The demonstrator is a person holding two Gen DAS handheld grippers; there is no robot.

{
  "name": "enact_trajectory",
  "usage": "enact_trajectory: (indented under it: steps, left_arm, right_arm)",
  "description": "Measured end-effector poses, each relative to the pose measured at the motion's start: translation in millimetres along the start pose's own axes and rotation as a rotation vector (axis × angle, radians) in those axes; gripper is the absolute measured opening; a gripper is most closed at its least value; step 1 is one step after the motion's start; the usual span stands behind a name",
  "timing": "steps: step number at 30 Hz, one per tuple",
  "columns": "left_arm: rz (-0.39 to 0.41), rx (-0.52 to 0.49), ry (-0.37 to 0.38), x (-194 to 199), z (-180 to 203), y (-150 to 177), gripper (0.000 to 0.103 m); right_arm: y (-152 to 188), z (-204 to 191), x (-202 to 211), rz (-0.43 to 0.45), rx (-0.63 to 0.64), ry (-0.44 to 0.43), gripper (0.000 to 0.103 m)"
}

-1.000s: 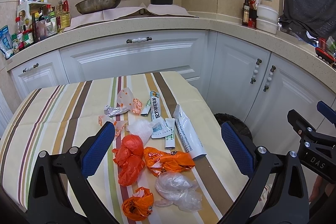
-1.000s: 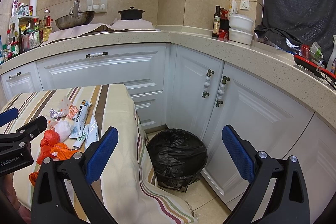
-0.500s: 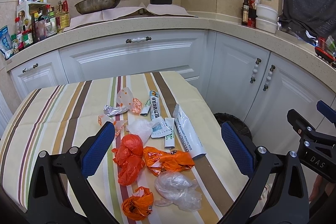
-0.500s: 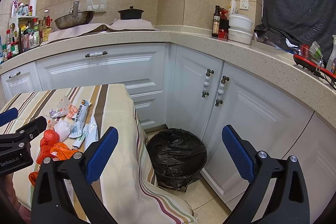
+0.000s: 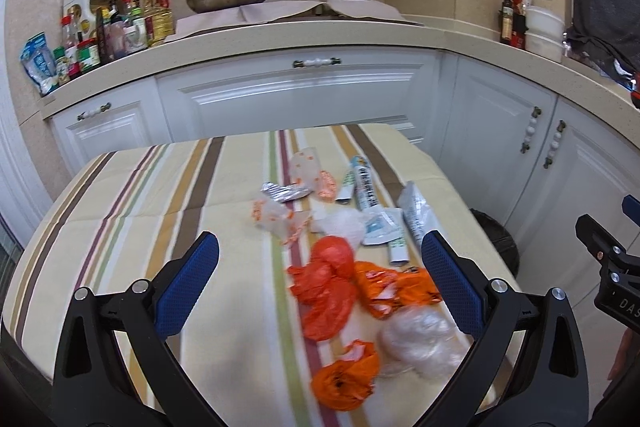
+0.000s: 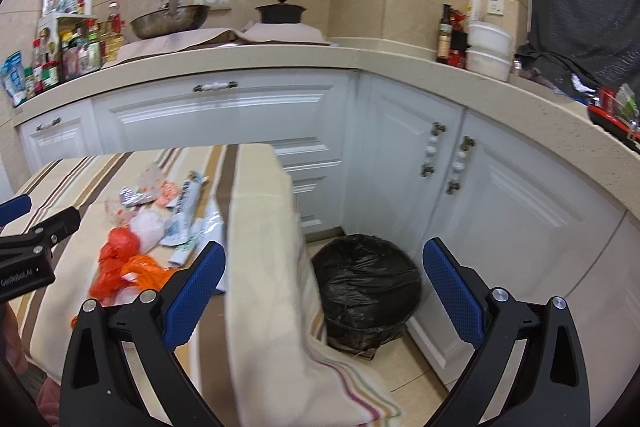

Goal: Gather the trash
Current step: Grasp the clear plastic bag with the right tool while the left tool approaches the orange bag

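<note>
Trash lies in a loose pile on the striped tablecloth (image 5: 140,211): orange plastic bags (image 5: 328,287), a clear crumpled bag (image 5: 420,339), white tubes (image 5: 416,215) and foil wrappers (image 5: 284,191). My left gripper (image 5: 320,279) is open and empty, just above and in front of the pile. My right gripper (image 6: 324,283) is open and empty, out past the table's right edge, facing a bin with a black liner (image 6: 368,287) on the floor. The pile also shows in the right wrist view (image 6: 132,251).
White cabinets (image 5: 304,99) wrap around behind the table and the bin. The counter (image 5: 280,35) holds a wok, a black pot, bottles and jars. The tablecloth hangs down at the table's right side (image 6: 272,307), close to the bin.
Both grippers have shifted left: the trash pile now sits further right in the left wrist view, and the table fills more of the right wrist view. Both stay open.
</note>
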State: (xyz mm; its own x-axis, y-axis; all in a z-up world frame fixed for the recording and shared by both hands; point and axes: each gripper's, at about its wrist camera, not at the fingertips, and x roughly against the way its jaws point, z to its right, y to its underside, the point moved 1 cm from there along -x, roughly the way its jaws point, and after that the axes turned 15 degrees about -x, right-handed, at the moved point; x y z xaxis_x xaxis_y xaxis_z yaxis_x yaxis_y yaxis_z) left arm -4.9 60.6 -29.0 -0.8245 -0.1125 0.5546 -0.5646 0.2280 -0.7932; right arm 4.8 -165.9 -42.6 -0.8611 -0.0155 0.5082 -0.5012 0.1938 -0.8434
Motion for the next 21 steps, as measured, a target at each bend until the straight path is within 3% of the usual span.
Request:
enact_trajectory:
  steps: [10, 21]
  left_arm:
    - [-0.069, 0.032, -0.046, 3, -37, 34, 0.099]
    - [-0.128, 0.056, -0.062, 4, -49, 62, 0.099]
  right_arm:
    - [43, -48, -10, -0.097, 0.058, -0.183, 0.096]
    - [75, -76, -32, -0.193, 0.069, -0.292, 0.095]
